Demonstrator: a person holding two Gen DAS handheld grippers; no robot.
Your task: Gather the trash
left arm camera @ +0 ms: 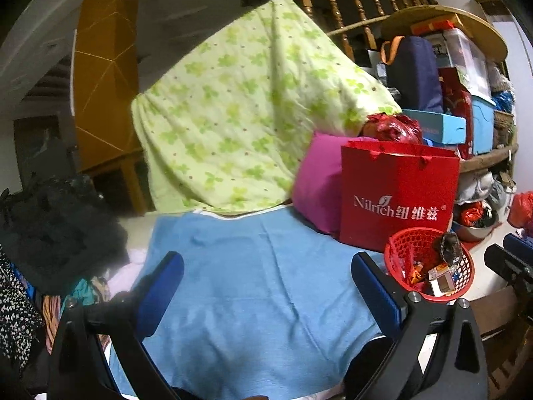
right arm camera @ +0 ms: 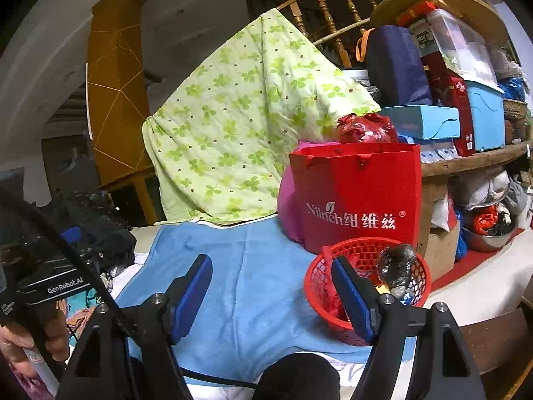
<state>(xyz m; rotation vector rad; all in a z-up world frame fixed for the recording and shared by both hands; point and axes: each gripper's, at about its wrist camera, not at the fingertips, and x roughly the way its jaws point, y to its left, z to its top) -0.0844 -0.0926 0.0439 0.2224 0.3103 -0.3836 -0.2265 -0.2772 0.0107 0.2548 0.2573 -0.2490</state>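
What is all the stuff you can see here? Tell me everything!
basket: one, red, on the blue towel's right edge, holding wrappers and other trash
towel: one, blue, spread flat in front
paper bag: one, red with white lettering, standing behind the basket
pillow: one, pink, left of the paper bag
quilt: one, light green with leaf print, draped behind the towel
clothes: a dark pile, left of the towel
shelf: one, wooden, right, stacked with boxes
left gripper: black with blue pads, open, empty
right gripper: black with blue pads, open, empty
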